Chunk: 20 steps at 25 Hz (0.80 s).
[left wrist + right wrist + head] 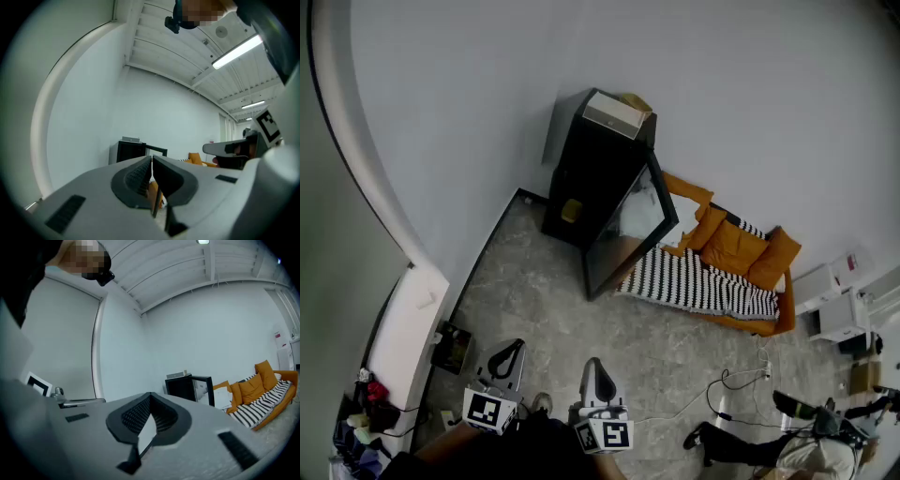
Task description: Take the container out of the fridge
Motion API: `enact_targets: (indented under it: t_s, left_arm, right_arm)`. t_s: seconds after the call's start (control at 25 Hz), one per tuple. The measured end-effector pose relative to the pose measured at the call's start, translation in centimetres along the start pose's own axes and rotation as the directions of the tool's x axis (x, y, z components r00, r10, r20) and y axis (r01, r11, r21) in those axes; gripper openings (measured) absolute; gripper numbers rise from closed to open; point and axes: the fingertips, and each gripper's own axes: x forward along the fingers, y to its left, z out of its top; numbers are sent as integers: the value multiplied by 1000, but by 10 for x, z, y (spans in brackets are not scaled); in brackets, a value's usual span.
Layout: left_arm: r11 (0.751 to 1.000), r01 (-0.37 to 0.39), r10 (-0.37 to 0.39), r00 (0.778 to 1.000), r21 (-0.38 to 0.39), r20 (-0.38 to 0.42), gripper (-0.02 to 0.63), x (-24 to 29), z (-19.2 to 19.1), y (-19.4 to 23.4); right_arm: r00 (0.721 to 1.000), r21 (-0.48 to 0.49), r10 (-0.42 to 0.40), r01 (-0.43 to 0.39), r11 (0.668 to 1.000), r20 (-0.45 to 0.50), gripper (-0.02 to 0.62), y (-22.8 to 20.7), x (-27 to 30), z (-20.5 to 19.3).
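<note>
A black fridge (595, 169) stands against the far wall, its glass door (628, 234) swung open. Pale things (639, 211) show behind the glass; I cannot pick out the container among them. My left gripper (508, 354) and right gripper (598, 373) are held side by side low in the head view, a long way from the fridge, and both point toward it. In the left gripper view the left gripper (152, 158) is shut with nothing between its pads, and the fridge (129, 150) sits small beyond it. The right gripper (150, 394) is also shut and empty, with the fridge (183, 386) ahead.
An orange sofa (741, 253) with a striped blanket (694, 281) stands right of the fridge. A flat box (614, 114) lies on the fridge top. A cable (722, 384) trails on the floor. A person (787, 445) is at bottom right, near white cabinets (839, 300).
</note>
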Motion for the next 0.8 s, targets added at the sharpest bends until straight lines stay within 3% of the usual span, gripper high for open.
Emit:
enact_targets:
  t_s: [0.16, 0.8]
  left_arm:
    - [1000, -18, 18, 1000, -14, 0, 8, 1, 18, 3]
    - [999, 24, -25, 999, -34, -33, 9, -12, 6, 42]
  right_arm:
    - [1000, -1, 7, -7, 1000, -7, 0, 3, 1, 0]
    - [1000, 18, -13, 13, 1000, 22, 0, 38, 23, -5]
